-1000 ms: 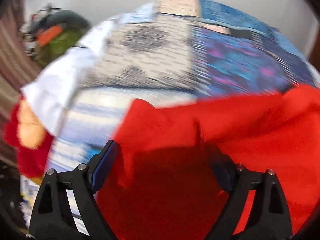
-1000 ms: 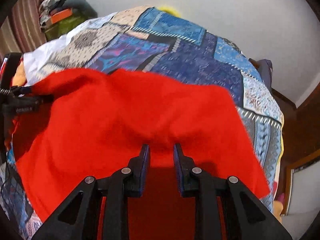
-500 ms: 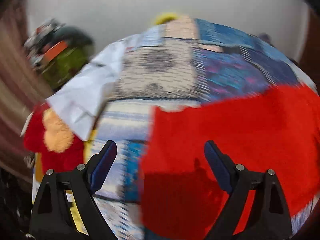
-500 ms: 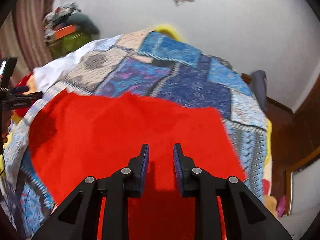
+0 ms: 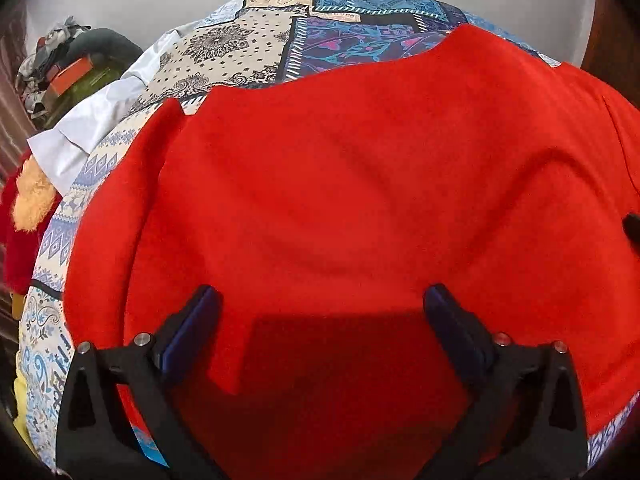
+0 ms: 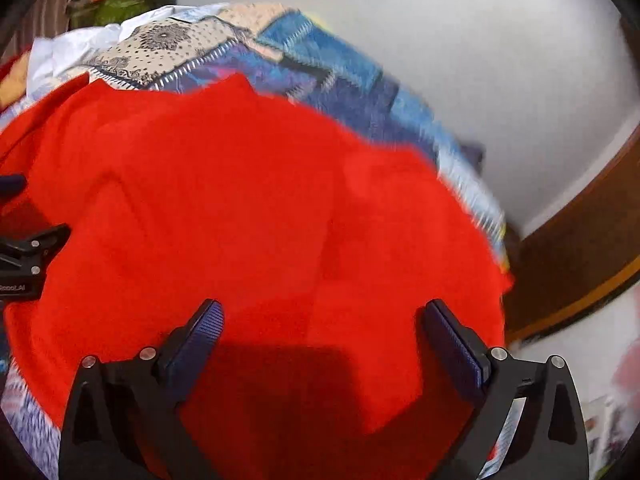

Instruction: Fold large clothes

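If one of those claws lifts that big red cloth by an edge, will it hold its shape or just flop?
Probably flop: the red cloth drapes in soft creases over the patchwork bedspread. It looks fuzzy, so it likely grips rather than slides. Being large, most of it would likely drag behind one open left claw.

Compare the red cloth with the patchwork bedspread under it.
The red cloth is one plain colour; the bedspread is patchwork of blue, purple and cream prints. The cloth lies on top with soft creases and a folded layer at its left edge; the bedspread is spread beneath it and shows beyond its far and left edges. The cloth fills most of both wrist views; the bedspread extends past it. Both are fabric spread on the bed, and neither is gripped.
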Action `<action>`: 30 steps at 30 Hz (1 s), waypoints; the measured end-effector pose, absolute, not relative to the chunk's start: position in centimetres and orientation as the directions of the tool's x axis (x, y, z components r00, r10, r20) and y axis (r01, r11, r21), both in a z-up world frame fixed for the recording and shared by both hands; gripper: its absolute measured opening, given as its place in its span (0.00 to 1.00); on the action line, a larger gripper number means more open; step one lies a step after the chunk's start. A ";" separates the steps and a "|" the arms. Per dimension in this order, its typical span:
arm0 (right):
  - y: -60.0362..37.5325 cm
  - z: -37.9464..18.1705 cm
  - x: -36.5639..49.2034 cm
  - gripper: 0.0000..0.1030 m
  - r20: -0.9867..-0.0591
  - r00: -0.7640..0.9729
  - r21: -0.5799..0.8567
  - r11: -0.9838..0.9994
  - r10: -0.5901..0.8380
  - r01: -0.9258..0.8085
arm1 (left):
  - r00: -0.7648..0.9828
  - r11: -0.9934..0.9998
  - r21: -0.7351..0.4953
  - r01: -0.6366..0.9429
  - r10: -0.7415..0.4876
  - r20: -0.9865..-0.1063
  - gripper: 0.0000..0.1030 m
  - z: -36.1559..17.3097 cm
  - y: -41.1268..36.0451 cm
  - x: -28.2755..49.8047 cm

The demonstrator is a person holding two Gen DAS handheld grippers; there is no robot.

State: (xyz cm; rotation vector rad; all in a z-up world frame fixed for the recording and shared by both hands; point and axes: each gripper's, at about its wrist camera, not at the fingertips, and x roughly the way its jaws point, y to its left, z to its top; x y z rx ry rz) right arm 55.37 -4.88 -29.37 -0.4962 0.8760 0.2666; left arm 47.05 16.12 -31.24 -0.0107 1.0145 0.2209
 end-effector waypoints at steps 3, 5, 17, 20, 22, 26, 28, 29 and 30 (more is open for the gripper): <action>-7.9 -28.6 55.8 0.97 -0.808 0.587 -0.222 0.891 0.060 -0.397 | 0.493 0.975 0.079 -0.206 0.173 -0.853 1.00 -30.8 17.6 46.0; -9.5 -28.0 55.7 0.97 -0.809 0.585 -0.203 0.903 0.063 -0.378 | 0.482 0.968 0.105 -0.229 0.207 -0.852 1.00 -30.3 18.4 44.6; -13.0 -23.7 51.0 0.97 -0.757 0.627 -0.126 0.901 0.182 -0.414 | 0.532 0.901 -0.216 -0.377 0.020 -0.847 1.00 -28.2 24.1 34.0; -11.6 -23.3 50.2 0.97 -0.746 0.630 -0.120 0.886 0.218 -0.448 | 0.535 0.870 -0.340 -0.357 -0.108 -0.838 1.00 -29.5 23.7 33.8; -10.6 -23.5 50.1 0.97 -0.745 0.618 -0.103 0.873 0.250 -0.477 | 0.531 0.841 -0.407 -0.357 -0.175 -0.829 1.00 -30.5 23.5 34.2; -8.5 -25.4 50.5 0.97 -0.782 0.569 -0.093 0.855 0.254 -0.510 | 0.507 0.731 -0.551 -0.402 -0.324 -0.799 1.00 -33.9 24.9 36.6; -7.9 -26.6 50.9 0.97 -0.802 0.547 -0.098 0.849 0.242 -0.519 | 0.538 0.676 -0.607 -0.418 -0.354 -0.765 1.00 -34.4 25.5 37.3; -7.5 -27.5 51.1 0.97 -0.818 0.526 -0.095 0.846 0.235 -0.525 | 0.556 0.670 -0.619 -0.410 -0.354 -0.752 1.00 -34.1 25.6 38.0; -7.4 -28.1 51.3 0.97 -0.825 0.518 -0.097 0.845 0.227 -0.526 | 0.565 0.677 -0.619 -0.399 -0.351 -0.747 1.00 -33.9 25.6 38.9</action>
